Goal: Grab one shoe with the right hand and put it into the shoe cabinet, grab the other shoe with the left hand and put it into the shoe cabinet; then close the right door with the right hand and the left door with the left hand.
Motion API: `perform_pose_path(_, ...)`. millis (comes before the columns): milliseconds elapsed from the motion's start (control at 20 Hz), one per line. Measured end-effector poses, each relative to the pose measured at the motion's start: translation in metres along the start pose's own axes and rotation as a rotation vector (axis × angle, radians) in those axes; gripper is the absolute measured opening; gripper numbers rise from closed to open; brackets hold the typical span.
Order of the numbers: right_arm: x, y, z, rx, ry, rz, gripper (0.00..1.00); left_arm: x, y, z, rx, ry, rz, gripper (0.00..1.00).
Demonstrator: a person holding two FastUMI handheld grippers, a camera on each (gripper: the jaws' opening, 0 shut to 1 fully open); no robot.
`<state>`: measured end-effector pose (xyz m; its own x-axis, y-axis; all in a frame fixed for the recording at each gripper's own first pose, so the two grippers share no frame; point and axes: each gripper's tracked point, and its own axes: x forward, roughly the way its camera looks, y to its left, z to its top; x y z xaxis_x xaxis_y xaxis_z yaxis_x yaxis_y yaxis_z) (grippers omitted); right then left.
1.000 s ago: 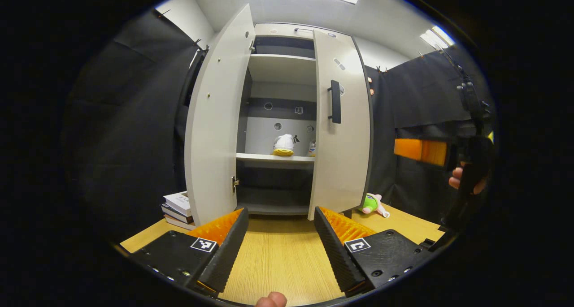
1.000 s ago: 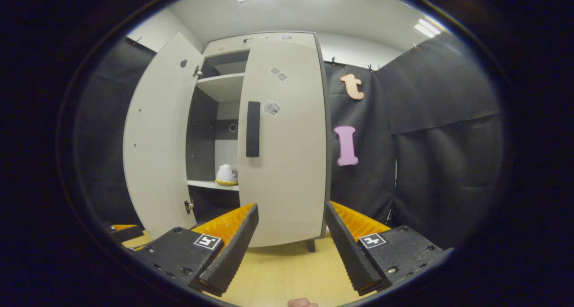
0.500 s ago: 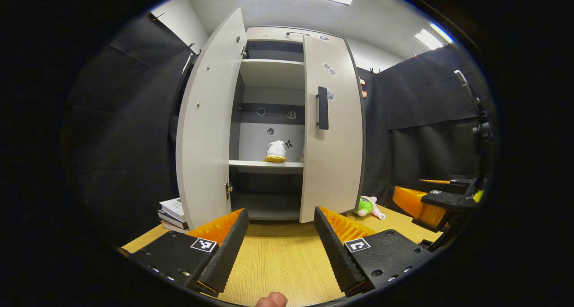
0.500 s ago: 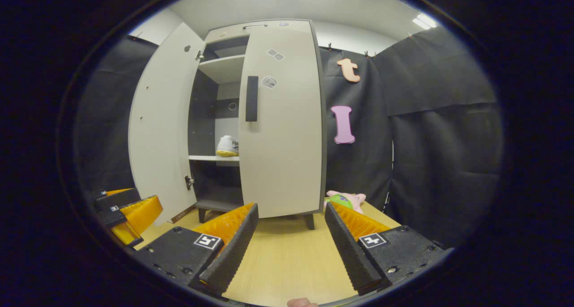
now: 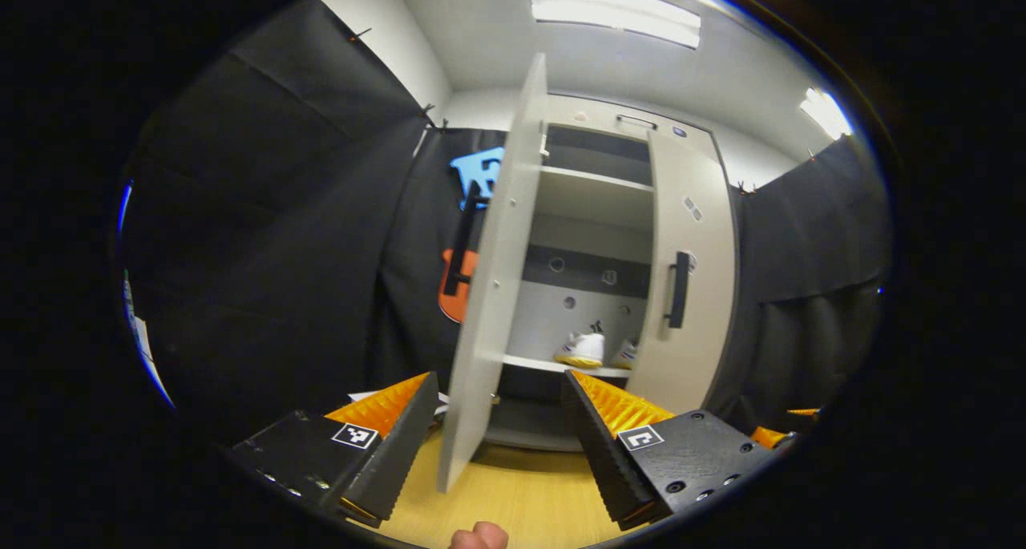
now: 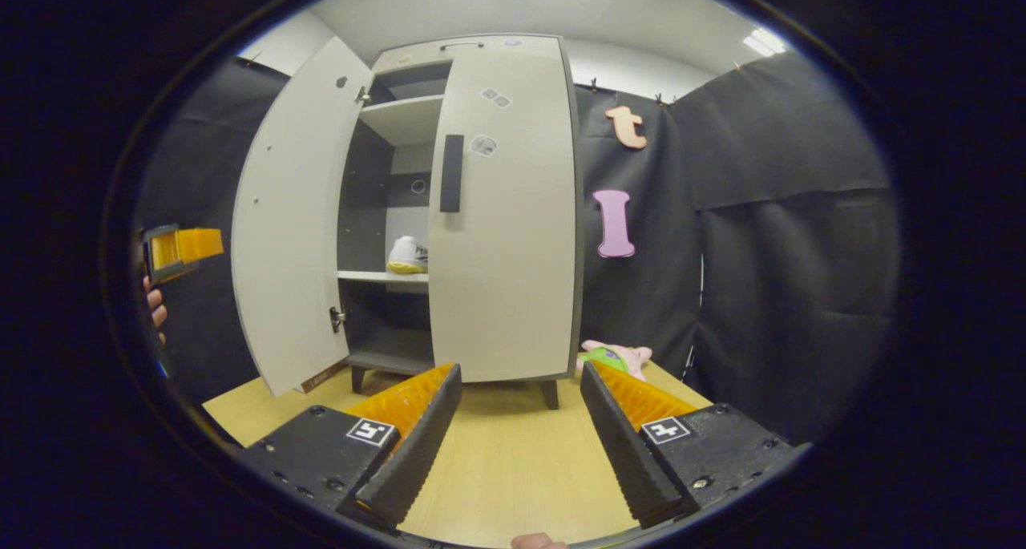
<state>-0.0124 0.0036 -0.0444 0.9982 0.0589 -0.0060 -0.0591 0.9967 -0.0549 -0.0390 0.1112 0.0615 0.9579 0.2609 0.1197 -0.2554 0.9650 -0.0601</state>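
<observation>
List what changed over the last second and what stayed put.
The left gripper swung leftward to the left door's outer side, so that door now shows nearly edge-on. The right gripper pulled back from the right door. Both grippers stayed open, the left door open, both shoes shelved.

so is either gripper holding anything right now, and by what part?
Nothing is held. The left gripper is open, with the pale grey left cabinet door edge between its fingers but ungripped. The right gripper is open over the light wooden table.
</observation>
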Motion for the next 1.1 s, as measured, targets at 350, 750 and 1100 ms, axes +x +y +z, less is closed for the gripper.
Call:
perform_pose_path(350, 0.002, 0.001, 0.000, -0.001, 0.009, 0.014, 0.97, 0.062, 0.084, 0.061, 0.031, -0.089, 0.107, 0.93)
perform_pose_path(750, 0.005, -0.010, 0.008, -0.001, 0.001, -0.023, 0.97, 0.149, 0.082, 0.064, 0.015, -0.001, 0.014, 0.93)
perform_pose_path(1100, 0.010, -0.014, 0.016, -0.010, -0.012, -0.035, 0.97, 0.157, 0.080, 0.061, -0.035, 0.010, -0.026, 0.93)
